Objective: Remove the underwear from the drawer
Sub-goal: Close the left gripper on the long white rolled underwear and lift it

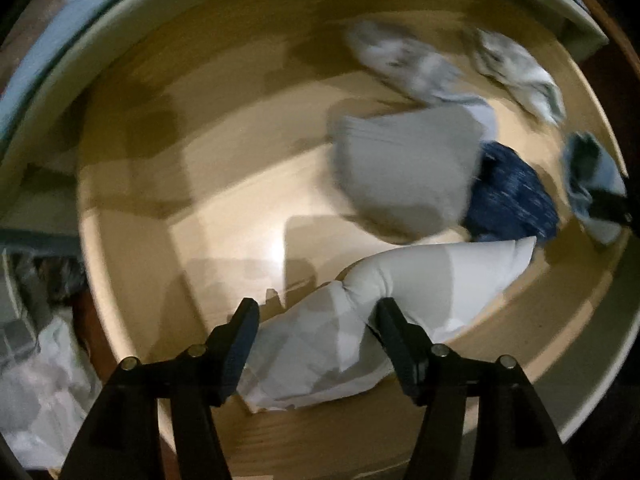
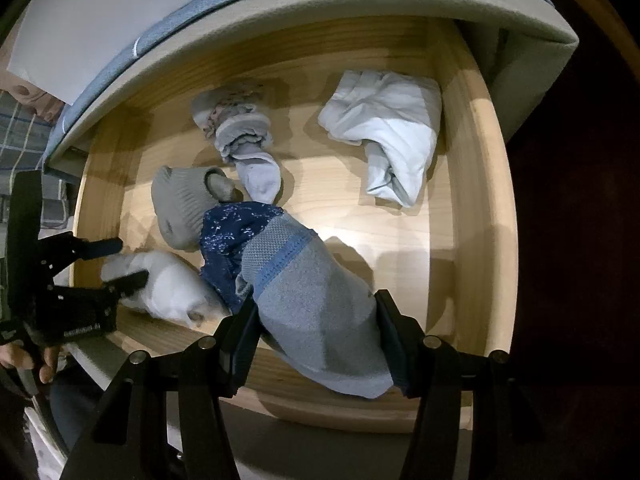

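The wooden drawer point(image 2: 476, 208) stands pulled out. My right gripper point(image 2: 316, 300) is shut on a grey sock with a blue stripe point(image 2: 320, 320), which lies partly over dark blue patterned underwear point(image 2: 236, 228). The left wrist view is blurred; there my left gripper point(image 1: 318, 316) points down into the drawer. Its jaws stand wide, with a white garment point(image 1: 420, 276) lying between them on the drawer floor, and the left pad stands clear of the cloth. The right wrist view shows that left gripper point(image 2: 120, 262) around the white garment point(image 2: 172, 284) at the drawer's left front corner.
A grey knit piece point(image 2: 180, 200) lies beside the blue underwear. Rolled pale socks point(image 2: 240, 128) and a folded white garment point(image 2: 384, 128) sit toward the back. A blue-grey padded edge point(image 2: 200, 12) overhangs the drawer's rear. A hand point(image 2: 44, 364) holds the left gripper.
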Demonstrator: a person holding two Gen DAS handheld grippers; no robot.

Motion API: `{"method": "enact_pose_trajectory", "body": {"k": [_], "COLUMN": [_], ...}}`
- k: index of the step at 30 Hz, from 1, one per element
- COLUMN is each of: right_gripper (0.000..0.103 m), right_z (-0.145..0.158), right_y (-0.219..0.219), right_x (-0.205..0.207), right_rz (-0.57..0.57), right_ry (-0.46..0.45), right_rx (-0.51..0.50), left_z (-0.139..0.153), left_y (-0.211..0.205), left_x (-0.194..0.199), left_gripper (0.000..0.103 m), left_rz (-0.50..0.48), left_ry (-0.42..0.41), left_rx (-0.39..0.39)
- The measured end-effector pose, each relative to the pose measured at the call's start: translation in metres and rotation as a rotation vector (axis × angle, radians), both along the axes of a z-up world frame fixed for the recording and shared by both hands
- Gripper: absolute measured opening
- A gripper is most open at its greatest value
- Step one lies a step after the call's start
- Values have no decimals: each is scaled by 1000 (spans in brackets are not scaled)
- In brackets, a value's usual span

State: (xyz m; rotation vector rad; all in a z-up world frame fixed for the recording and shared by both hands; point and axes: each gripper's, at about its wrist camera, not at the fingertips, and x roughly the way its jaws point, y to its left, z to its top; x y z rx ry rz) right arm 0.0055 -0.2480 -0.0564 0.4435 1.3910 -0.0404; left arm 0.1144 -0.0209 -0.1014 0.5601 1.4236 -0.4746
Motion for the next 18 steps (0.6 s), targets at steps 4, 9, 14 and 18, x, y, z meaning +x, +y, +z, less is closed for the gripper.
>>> {"method": "enact_pose_trajectory", "body": {"k": [4,9,14,18], "right_gripper": [52,52,53,53], "right_z": [1,2,2,1], "right_y": [-1,-1,-1,-3], "right_x": [-1,-1,-2,-1], "right_rz": [-3,-7,-10,-23], "right_ry": [-4,-7,-10,-8], "right_rx": [6,12,17,32], "left_z": [1,2,11,26], "left_y": [17,35,32,27], "left_x": [14,28,26,36], "left_gripper": [64,64,64,64], "left_rz": [95,240,173,112], "left_ry": [-41,-17,-27,41], "left_rx": [31,14,-29,-97]}}
